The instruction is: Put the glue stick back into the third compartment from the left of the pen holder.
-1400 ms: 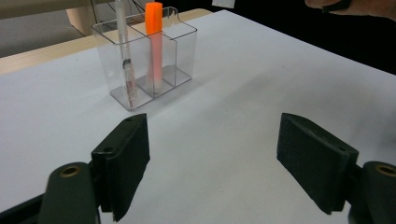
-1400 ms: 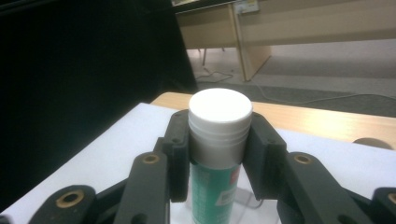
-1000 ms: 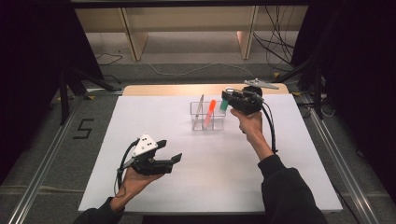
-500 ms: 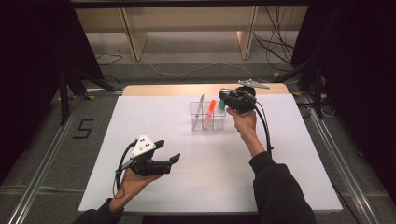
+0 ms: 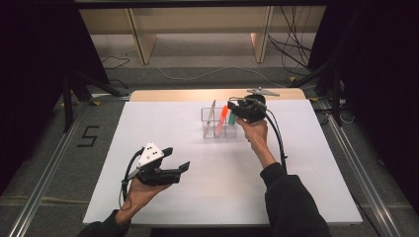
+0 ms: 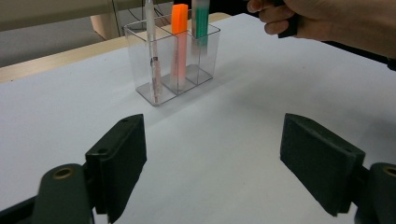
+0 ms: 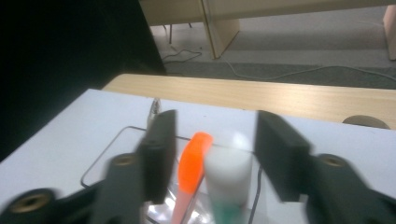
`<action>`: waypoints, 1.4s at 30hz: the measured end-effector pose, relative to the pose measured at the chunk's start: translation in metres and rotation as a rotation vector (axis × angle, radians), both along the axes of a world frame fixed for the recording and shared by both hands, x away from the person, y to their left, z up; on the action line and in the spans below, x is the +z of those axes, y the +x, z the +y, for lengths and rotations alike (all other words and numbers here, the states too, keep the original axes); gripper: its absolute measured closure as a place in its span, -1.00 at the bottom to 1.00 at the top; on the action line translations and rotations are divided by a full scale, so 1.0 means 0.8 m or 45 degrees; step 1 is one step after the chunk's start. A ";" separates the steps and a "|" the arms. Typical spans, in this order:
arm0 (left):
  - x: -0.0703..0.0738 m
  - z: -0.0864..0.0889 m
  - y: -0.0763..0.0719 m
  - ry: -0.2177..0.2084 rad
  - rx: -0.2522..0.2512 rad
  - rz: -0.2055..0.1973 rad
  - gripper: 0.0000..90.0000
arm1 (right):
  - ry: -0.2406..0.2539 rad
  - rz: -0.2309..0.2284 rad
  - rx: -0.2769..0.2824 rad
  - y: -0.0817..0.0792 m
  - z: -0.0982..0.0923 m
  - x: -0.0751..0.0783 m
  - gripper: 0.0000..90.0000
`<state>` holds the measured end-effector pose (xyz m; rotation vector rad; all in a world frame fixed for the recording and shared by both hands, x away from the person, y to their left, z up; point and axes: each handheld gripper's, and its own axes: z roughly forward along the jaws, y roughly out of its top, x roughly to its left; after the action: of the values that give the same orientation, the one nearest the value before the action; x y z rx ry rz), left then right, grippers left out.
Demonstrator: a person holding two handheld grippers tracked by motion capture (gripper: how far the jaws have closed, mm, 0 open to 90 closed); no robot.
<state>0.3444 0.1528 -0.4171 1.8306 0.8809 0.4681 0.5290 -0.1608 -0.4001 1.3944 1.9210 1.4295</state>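
A left gripper [image 5: 179,159], jaws spread and empty, is held low over the white table [image 5: 296,187]. Mid-table a clear three-compartment holder [image 5: 217,129] is stood, stocked left to right with a clear pen [image 6: 151,46], an orange marker [image 6: 178,37] and a green marker [image 6: 201,21]. The right gripper [image 5: 232,109] is poised above it, its jaws just opened and released either side of the green marker's white top.

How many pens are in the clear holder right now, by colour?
Clear pen: 1
Orange pen: 1
Green pen: 1
Total: 3, one in each compartment of the clear holder
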 end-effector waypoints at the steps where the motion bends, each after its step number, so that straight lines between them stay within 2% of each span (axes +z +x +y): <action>1: 0.000 0.000 0.000 0.001 0.001 0.000 -0.51 | 0.008 -0.001 0.002 -0.002 -0.002 0.003 -0.10; 7: 0.000 0.000 0.001 -0.001 -0.001 0.004 -0.51 | 0.055 -0.030 0.030 -0.018 -0.014 0.025 -0.29; 13: 0.001 0.001 0.001 -0.010 0.006 0.008 -0.51 | 0.011 -0.059 0.102 -0.043 -0.021 0.037 -0.34; 20: 0.002 0.002 0.003 -0.028 0.003 0.024 -0.52 | 0.004 -0.077 0.161 -0.070 -0.031 0.039 -0.38; 23: 0.002 0.001 0.004 -0.023 -0.003 0.029 -0.52 | 0.013 -0.070 0.189 -0.084 -0.035 0.038 -0.39; 28: 0.003 0.002 0.003 -0.042 0.001 0.035 -0.52 | -0.018 -0.086 0.234 -0.115 -0.042 0.029 -0.40; 37: 0.002 0.003 0.003 -0.041 -0.011 0.050 -0.52 | -0.017 -0.075 0.307 -0.169 -0.063 0.002 -0.40; 42: 0.002 0.004 0.000 -0.057 -0.035 0.047 -0.56 | -0.018 -0.068 0.324 -0.190 -0.071 -0.012 -0.42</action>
<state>0.3441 0.1557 -0.4152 1.8135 0.8834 0.3956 0.3768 -0.2175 -0.4100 1.1245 2.1296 1.5439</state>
